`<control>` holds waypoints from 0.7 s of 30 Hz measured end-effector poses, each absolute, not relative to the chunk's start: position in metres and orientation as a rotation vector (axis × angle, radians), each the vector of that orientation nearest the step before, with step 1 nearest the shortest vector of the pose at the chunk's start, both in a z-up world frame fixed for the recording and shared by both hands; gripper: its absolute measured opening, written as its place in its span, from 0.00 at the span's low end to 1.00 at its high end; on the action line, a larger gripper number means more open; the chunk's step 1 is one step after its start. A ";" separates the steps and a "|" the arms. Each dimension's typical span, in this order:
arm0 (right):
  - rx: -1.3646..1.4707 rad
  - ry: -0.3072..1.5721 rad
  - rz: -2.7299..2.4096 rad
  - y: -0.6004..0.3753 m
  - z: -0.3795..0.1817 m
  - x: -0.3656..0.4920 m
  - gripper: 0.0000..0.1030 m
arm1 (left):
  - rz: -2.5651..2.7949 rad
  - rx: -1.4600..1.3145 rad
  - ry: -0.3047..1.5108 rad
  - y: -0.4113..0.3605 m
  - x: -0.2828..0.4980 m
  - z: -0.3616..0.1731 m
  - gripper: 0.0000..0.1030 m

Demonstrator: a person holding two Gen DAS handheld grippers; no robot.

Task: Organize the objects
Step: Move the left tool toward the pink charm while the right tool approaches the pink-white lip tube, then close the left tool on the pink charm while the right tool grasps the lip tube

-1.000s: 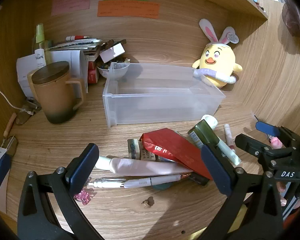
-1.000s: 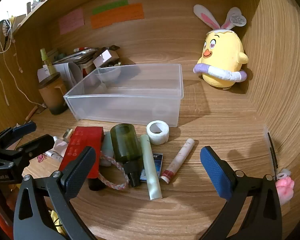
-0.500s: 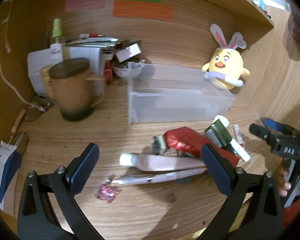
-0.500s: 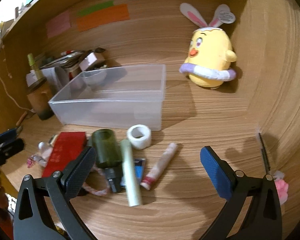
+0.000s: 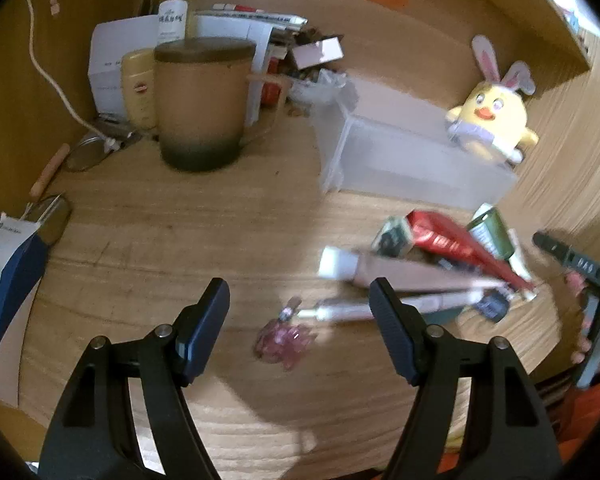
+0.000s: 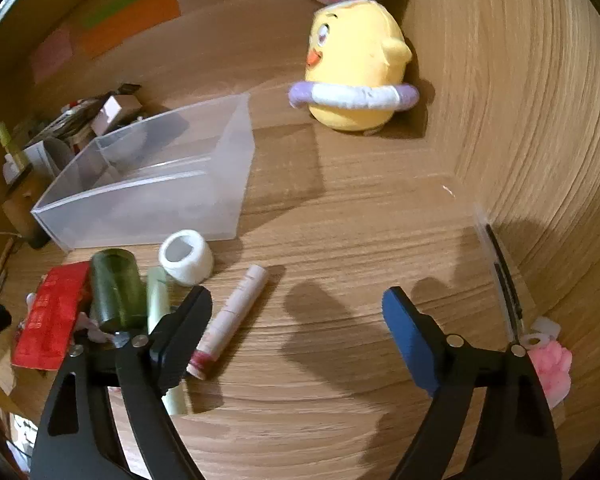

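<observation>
Right wrist view: your right claw [image 6: 296, 312] narrows, nothing gripped, beside the lip tube [image 6: 232, 322].
Its long axis runs up-right, just inside the left finger; your left claw [image 5: 300, 316], also narrowing with nothing gripped, hangs over a pink trinket [image 5: 285, 340].

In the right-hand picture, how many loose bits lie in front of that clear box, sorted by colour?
Red: 1, packet
Green: 2, bottle and tube
White: 2, roll and stick
Total: 5, counting only what shows clearly; small bits underneath are too hidden to count.
</observation>
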State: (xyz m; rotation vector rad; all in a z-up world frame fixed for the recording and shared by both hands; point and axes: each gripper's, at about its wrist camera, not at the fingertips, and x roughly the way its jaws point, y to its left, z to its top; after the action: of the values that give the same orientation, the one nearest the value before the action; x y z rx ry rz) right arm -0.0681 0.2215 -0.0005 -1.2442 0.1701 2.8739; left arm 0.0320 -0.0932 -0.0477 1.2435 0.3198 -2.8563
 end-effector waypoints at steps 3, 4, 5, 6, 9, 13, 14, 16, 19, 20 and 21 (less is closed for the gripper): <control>-1.278 0.189 2.864 0.222 -0.006 -0.072 0.74 | -2.819 1.263 0.298 -0.094 0.035 -0.057 0.63; -1.294 0.194 2.862 0.221 -0.008 -0.073 0.72 | -2.813 1.274 0.308 -0.096 0.034 -0.059 0.59; -1.301 0.196 2.862 0.221 -0.009 -0.075 0.71 | -2.805 1.286 0.329 -0.099 0.034 -0.062 0.56; -1.310 0.196 2.862 0.219 -0.010 -0.076 0.69 | -2.799 1.289 0.346 -0.102 0.035 -0.065 0.54; -1.328 0.182 2.862 0.215 -0.013 -0.078 0.67 | -2.794 1.266 0.334 -0.104 0.039 -0.065 0.46; -1.344 0.163 2.864 0.209 -0.017 -0.080 0.65 | -2.796 1.257 0.287 -0.103 0.047 -0.065 0.37; -1.345 0.163 2.864 0.209 -0.017 -0.080 0.65 | -2.800 1.257 0.265 -0.101 0.049 -0.065 0.35; -1.349 0.152 2.860 0.207 -0.017 -0.082 0.63 | -2.801 1.249 0.204 -0.096 0.052 -0.066 0.31; -1.362 0.149 2.866 0.202 -0.018 -0.084 0.60 | -2.792 1.229 0.122 -0.089 0.054 -0.068 0.23; -1.366 0.147 2.868 0.201 -0.019 -0.084 0.59 | -2.786 1.222 0.098 -0.087 0.053 -0.068 0.21; -1.374 0.146 2.870 0.200 -0.019 -0.085 0.57 | -2.785 1.220 0.090 -0.086 0.052 -0.069 0.21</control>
State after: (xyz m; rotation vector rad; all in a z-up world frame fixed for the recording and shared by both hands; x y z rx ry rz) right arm -0.0851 0.1996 -0.0195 -1.3738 0.1457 2.8705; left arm 0.0521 -0.0863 -0.0686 1.2196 0.0896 -2.7850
